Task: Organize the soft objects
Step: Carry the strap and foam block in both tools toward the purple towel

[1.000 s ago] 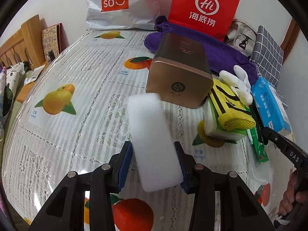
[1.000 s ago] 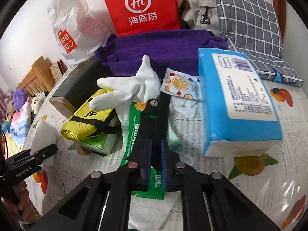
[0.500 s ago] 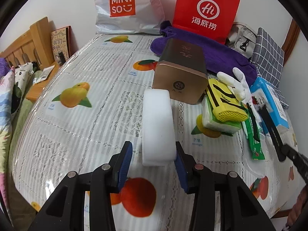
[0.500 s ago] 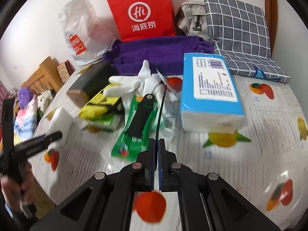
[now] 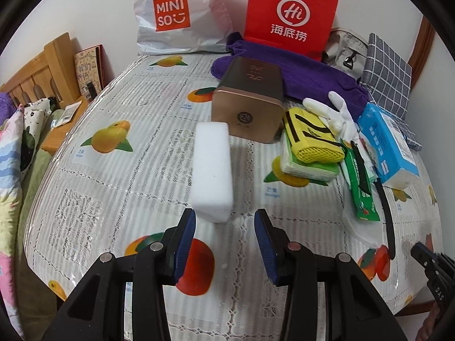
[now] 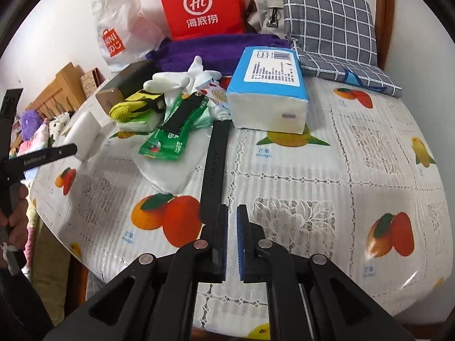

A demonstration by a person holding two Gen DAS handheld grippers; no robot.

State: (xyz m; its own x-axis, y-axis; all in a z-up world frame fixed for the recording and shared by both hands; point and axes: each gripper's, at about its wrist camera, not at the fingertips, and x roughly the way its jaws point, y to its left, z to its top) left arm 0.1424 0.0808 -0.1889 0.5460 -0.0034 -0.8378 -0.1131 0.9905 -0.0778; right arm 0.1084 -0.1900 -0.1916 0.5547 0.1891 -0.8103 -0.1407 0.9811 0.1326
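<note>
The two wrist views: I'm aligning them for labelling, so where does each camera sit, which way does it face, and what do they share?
Left wrist: sits on the left gripper, looking down over the white sponge toward the wall; its open fingers show.
Right wrist: sits on the right gripper, jaws just opening, black strap at the left finger; a hand shows.
Shared: sponge, red bag, tissue pack.

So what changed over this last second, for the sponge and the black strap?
The left gripper let go of the white sponge, which now lies on the table ahead of its open fingers. The right gripper dragged the black strap out of the pile; its fingers have just been opening off it. The pile otherwise stayed put.
</note>
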